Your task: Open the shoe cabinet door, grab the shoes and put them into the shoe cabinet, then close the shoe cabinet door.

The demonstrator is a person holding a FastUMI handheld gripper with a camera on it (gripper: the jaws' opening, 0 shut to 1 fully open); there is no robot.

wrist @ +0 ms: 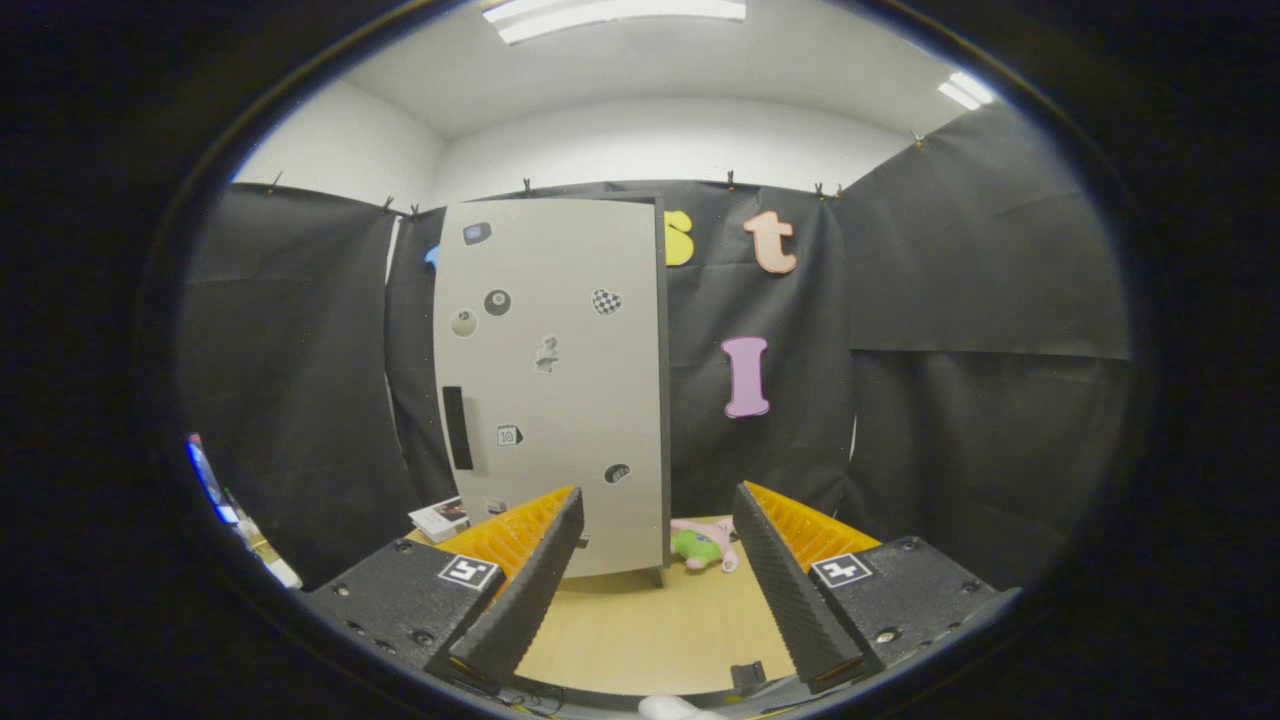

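Observation:
The shoe cabinet [555, 385] stands upright on the wooden table, ahead of my fingers and a little to the left. Its pale door is closed, dotted with several small stickers, and has a dark vertical handle [457, 428] near its left edge. My gripper [658, 525] is open, with nothing between the fingers, and it is well short of the cabinet. A small pink and green thing [703, 545], too small to tell whether a shoe or a toy, lies on the table by the cabinet's lower right corner, between and beyond my fingertips.
A small flat box or booklet [440, 519] lies on the table left of the cabinet, behind my left finger. The light wooden tabletop [640, 630] stretches from the fingers to the cabinet. Black cloth walls close in on all sides.

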